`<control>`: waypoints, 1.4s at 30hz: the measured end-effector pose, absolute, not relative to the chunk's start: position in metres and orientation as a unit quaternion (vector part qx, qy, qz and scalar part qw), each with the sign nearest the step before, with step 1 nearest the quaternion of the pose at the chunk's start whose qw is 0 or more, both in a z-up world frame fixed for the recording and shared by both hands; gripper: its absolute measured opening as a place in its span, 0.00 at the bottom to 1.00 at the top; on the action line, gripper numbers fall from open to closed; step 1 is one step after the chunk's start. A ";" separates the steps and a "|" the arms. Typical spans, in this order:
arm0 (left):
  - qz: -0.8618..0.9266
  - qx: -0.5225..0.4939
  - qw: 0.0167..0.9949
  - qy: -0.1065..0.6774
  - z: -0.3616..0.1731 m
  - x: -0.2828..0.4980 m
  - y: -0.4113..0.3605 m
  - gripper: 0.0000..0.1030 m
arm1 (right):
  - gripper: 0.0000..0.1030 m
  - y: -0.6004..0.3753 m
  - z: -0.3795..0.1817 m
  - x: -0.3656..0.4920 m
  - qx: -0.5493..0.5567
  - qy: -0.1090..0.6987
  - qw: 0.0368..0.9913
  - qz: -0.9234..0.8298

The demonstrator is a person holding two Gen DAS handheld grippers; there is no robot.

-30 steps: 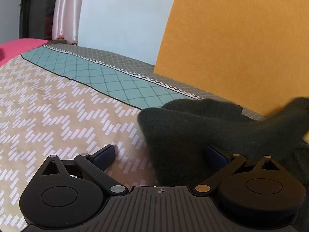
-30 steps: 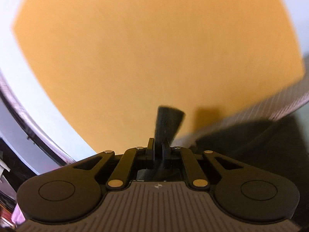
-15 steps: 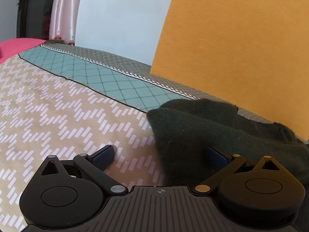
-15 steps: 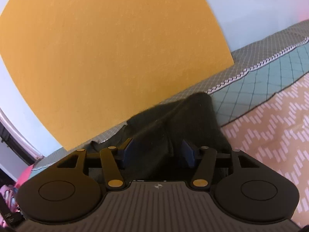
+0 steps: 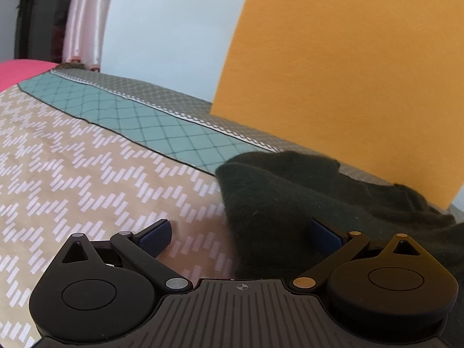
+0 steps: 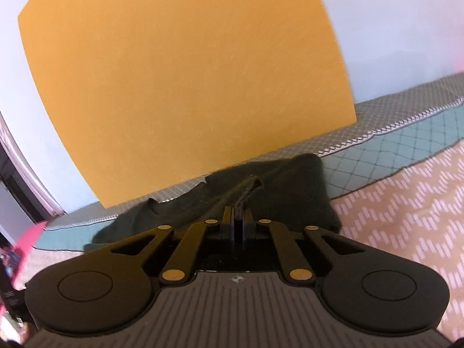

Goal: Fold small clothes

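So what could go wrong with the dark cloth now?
The right gripper is shut on only a thin pinch of the dark garment, so that fold may slip out when pulled. The left gripper is open, one finger over the cloth, pinning nothing; the garment might drag and bunch on the bedspread.

Two wrist fisheyes, low over a patterned bedspread (image 5: pixel 87 174)

Each looks forward and slightly down past its own gripper at frame bottom; both share the dark garment (image 5: pixel 275 191) mid-frame and the orange panel (image 6: pixel 179 81) filling the upper frame.
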State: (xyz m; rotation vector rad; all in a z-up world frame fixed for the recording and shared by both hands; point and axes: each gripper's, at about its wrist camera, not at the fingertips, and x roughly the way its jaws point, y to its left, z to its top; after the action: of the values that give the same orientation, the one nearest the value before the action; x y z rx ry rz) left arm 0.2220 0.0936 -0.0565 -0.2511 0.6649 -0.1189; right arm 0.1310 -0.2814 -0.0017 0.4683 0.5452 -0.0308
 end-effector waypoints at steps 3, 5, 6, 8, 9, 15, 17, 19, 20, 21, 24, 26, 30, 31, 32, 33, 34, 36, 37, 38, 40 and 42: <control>-0.076 -0.114 0.931 0.338 -0.058 0.222 0.089 1.00 | 0.07 -0.293 -0.019 0.135 0.228 0.332 0.913 -0.063; -0.076 -0.096 0.931 0.342 -0.058 0.220 0.083 1.00 | 0.07 -0.301 -0.036 0.135 0.242 0.365 0.896 -0.071; -0.073 -0.086 0.933 0.342 -0.057 0.218 0.082 1.00 | 0.07 -0.304 -0.041 0.131 0.249 0.364 0.895 -0.069; -0.067 -0.068 0.932 0.349 -0.057 0.216 0.078 1.00 | 0.07 -0.303 -0.038 0.125 0.244 0.352 0.901 -0.068; -0.061 -0.054 0.930 0.357 -0.058 0.216 0.076 1.00 | 0.07 -0.300 -0.034 0.123 0.232 0.342 0.908 -0.068; -0.019 0.012 0.929 0.370 -0.059 0.208 0.063 1.00 | 0.10 -0.275 -0.020 0.124 0.128 0.301 0.937 -0.125; -0.013 0.020 0.928 0.371 -0.055 0.203 0.062 1.00 | 0.15 -0.267 -0.018 0.126 0.091 0.286 0.944 -0.140; -0.008 0.029 0.928 0.371 -0.050 0.199 0.061 1.00 | 0.28 -0.262 -0.017 0.125 0.077 0.272 0.950 -0.129; -0.006 0.031 0.929 0.368 -0.047 0.197 0.060 1.00 | 0.30 -0.259 -0.015 0.126 0.077 0.271 0.952 -0.116; -0.002 0.035 0.931 0.364 -0.044 0.195 0.058 1.00 | 0.30 -0.256 -0.014 0.127 0.077 0.274 0.954 -0.099; 0.003 0.050 0.936 0.350 -0.037 0.192 0.048 1.00 | 0.34 -0.245 -0.020 0.138 0.066 0.296 0.952 -0.035; 0.000 0.068 0.933 0.353 -0.041 0.195 0.041 1.00 | 0.41 -0.243 -0.032 0.151 0.062 0.341 0.938 0.006; 0.007 0.088 0.928 0.362 -0.054 0.198 0.037 1.00 | 0.42 -0.265 -0.040 0.152 0.092 0.345 0.934 -0.005; 0.006 0.085 0.928 0.363 -0.054 0.198 0.039 1.00 | 0.42 -0.272 -0.040 0.151 0.099 0.342 0.934 -0.019; 0.005 0.082 0.927 0.366 -0.054 0.199 0.040 1.00 | 0.42 -0.278 -0.040 0.151 0.098 0.342 0.934 -0.027; 0.005 0.079 0.926 0.368 -0.053 0.199 0.041 1.00 | 0.42 -0.282 -0.041 0.150 0.096 0.344 0.933 -0.034; 0.005 0.078 0.926 0.370 -0.053 0.200 0.042 1.00 | 0.42 -0.287 -0.042 0.149 0.100 0.345 0.933 -0.035; 0.009 0.083 0.925 0.370 -0.052 0.198 0.040 1.00 | 0.50 -0.294 -0.042 0.146 0.115 0.345 0.931 -0.042; 0.011 0.088 0.925 0.369 -0.052 0.197 0.039 1.00 | 0.51 -0.295 -0.043 0.143 0.115 0.348 0.929 -0.047; 0.012 0.093 0.925 0.368 -0.051 0.196 0.038 1.00 | 0.51 -0.296 -0.044 0.141 0.117 0.348 0.929 -0.047; 0.014 0.101 0.925 0.367 -0.049 0.191 0.038 1.00 | 0.52 -0.299 -0.045 0.138 0.125 0.348 0.928 -0.049; 0.014 0.107 0.924 0.366 -0.046 0.186 0.038 1.00 | 0.58 -0.294 -0.041 0.128 0.125 0.348 0.928 -0.048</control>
State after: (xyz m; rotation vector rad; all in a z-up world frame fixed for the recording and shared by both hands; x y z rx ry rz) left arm 0.1860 0.0375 -0.0456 0.2189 0.7514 0.0292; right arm 0.1277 -0.2940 -0.0409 0.2566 0.7143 -0.0991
